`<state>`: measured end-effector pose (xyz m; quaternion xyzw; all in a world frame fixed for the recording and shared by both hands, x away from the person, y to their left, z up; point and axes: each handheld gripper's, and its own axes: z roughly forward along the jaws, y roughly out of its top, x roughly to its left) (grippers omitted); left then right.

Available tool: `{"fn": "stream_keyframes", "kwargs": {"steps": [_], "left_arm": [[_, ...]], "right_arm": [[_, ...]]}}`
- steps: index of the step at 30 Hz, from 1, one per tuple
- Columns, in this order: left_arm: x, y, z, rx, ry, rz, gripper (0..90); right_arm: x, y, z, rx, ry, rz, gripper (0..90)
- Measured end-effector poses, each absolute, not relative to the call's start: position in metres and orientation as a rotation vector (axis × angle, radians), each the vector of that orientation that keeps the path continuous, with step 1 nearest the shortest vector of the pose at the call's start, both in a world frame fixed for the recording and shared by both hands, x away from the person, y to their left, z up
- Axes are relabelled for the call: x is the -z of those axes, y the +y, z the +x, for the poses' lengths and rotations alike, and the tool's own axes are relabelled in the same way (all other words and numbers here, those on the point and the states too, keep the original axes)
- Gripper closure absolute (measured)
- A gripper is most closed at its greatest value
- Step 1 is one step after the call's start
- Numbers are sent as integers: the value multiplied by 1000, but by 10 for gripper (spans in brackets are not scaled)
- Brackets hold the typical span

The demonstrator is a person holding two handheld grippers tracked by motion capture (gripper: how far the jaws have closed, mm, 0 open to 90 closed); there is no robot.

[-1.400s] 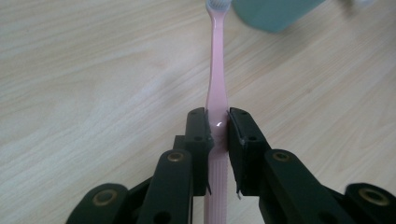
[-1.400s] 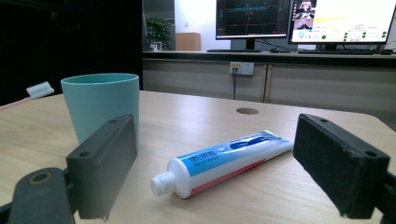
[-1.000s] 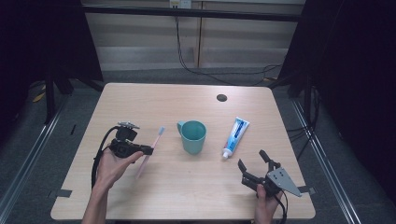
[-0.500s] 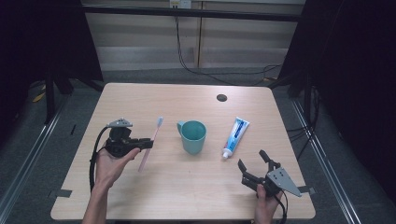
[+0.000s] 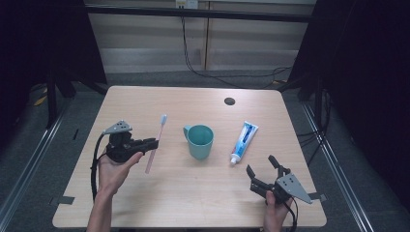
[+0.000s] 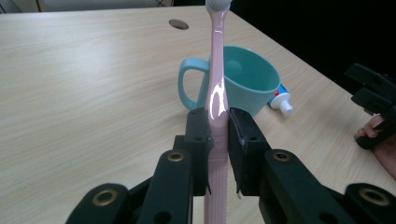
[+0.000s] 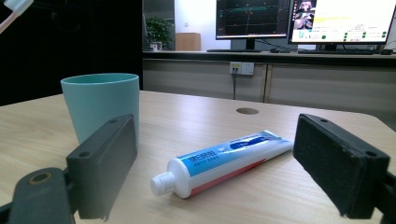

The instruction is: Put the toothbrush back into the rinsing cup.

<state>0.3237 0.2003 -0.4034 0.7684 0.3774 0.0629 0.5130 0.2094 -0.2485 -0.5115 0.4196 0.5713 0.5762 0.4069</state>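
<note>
The tabletop (image 5: 193, 193) has 1 cup (image 5: 199, 140) and 1 toothpaste tube (image 5: 243, 140). The left tool (image 5: 151, 143) squeezes 1 pink toothbrush (image 5: 155, 143). The right tool (image 5: 261, 170) is spread apart, holding nothing.

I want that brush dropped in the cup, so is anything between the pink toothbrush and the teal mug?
Nothing visible. The left gripper is shut on the pink plastic toothbrush, and only bare wooden table lies between it and the open-topped teal mug.
</note>
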Motion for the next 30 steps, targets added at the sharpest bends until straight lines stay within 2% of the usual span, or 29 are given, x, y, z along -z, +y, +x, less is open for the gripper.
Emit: {"fn": "stream_keyframes", "kwargs": {"steps": [30], "left_arm": [[385, 195, 311, -319, 696, 1664, 788]], "right_arm": [[512, -248, 209, -1452, 1440, 1058, 128]]}}
